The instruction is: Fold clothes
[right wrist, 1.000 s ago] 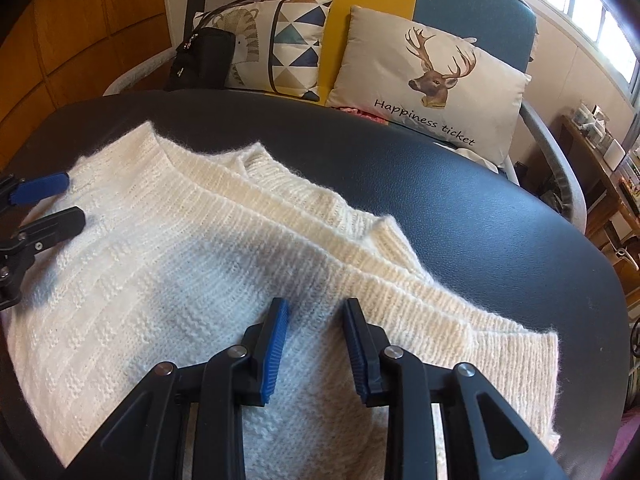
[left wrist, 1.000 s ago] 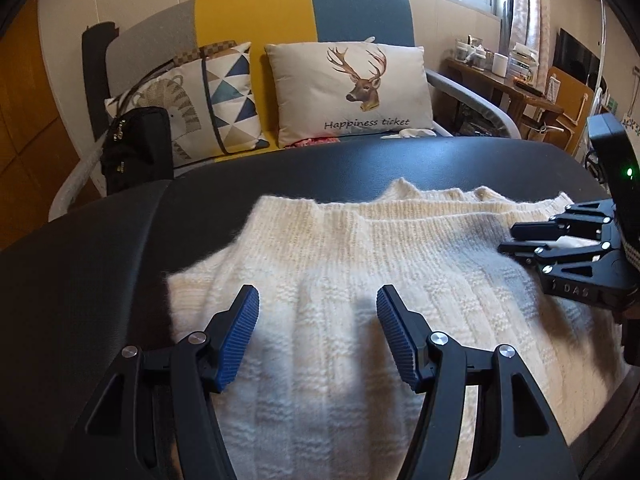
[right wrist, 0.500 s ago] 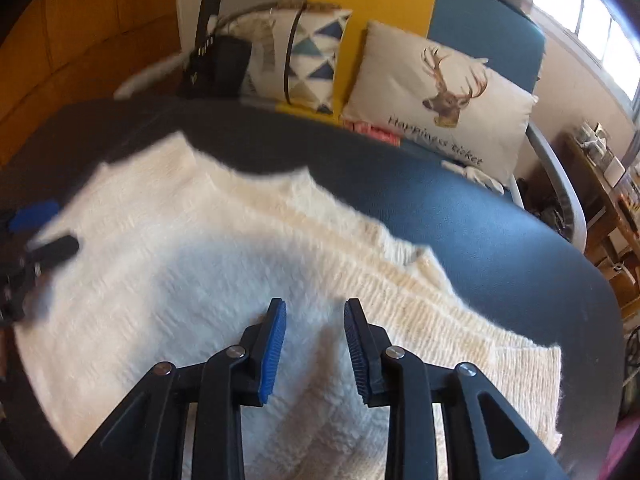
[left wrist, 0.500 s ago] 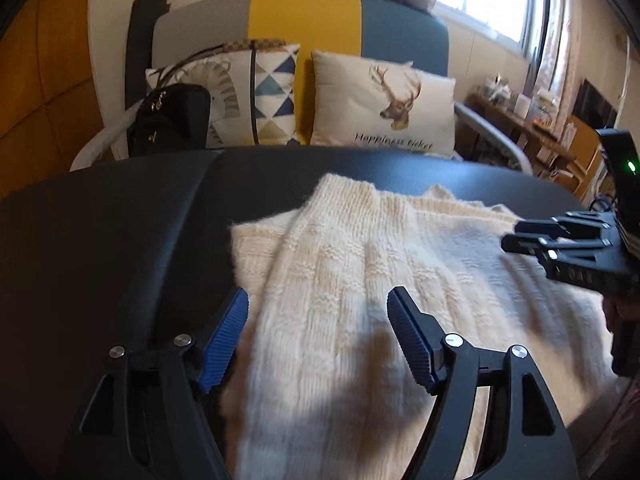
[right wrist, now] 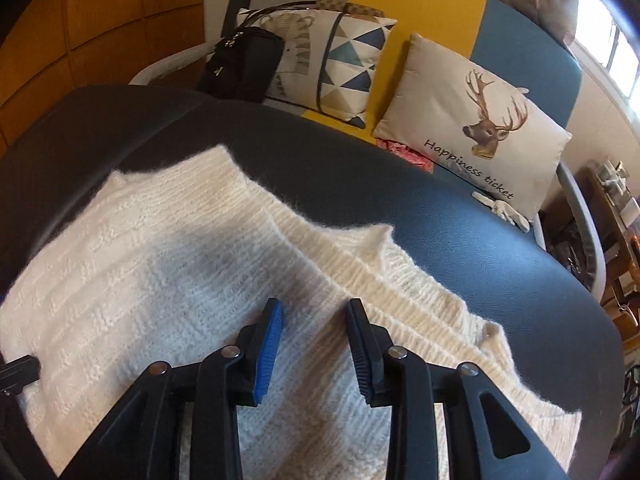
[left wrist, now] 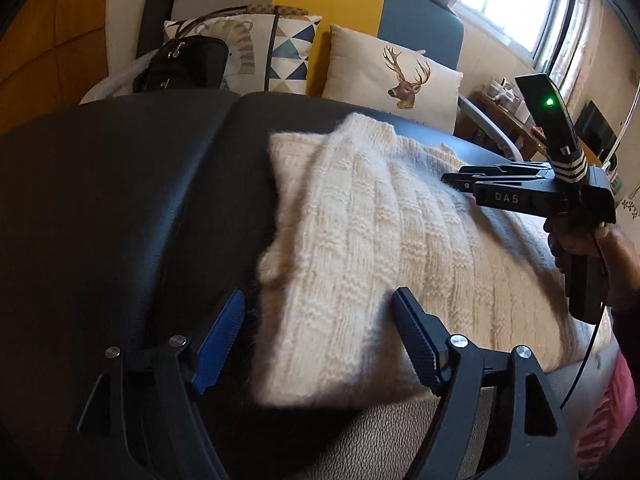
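Jaws of both grippers apart over cream sweater on dark table.

The cream knitted wool sweater looks fuzzy and soft, with raised ribs and blocks in its stitch, and it lies on a black table top of matt, faintly grained leather-like finish. The black left gripper and black right gripper look like matt hard plastic with shiny metal pins, and their blue pads are finely ridged. Far behind, the beige deer-print cushion is smooth woven cloth, and the wall panels at far left are glossy orange-brown wood.
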Motion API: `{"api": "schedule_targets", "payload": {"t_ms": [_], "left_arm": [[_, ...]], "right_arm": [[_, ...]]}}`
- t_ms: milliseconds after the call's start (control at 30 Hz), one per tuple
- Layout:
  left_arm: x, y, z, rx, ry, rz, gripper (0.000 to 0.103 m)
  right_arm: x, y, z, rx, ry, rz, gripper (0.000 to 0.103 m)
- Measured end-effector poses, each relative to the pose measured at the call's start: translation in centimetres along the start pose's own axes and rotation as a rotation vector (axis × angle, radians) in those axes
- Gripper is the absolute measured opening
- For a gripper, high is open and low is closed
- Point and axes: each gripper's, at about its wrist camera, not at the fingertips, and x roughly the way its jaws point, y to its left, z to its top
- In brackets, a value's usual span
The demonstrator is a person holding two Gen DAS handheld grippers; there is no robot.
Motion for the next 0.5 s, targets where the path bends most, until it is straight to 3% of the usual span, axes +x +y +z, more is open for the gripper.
{"api": "schedule_targets", "payload": {"t_ms": [133,233,300,400,500], "left_arm": [[-1.4,-0.9,-0.2,0.074,0.001,-0.033,0.078],[-0.3,-1.6,-0.4,0.142,0.073,-0.009,0.078],[0.6,-1.4,-0.7,0.143,0.115,-0.017,0.078],[0.0,-1.0,-0.6,0.121,0.106,-0.043,0.078],[-1.5,0.9,0.0,0.053,0.070,-0.088,0.078]], "right_arm": [[-1.4,0.4,0.1,0.011,-0.023,0.171,0.034],[-0.4,1.2,0.4,0.010,0.011,0.254,0.034],[1.0,0.9,0.6,0.045,0.020,0.212,0.034],[2.5,-0.3,0.8,0.116,0.011,0.168,0.034],[1.8,-0.2,0.9,0.111,0.002,0.161,0.034]]}}
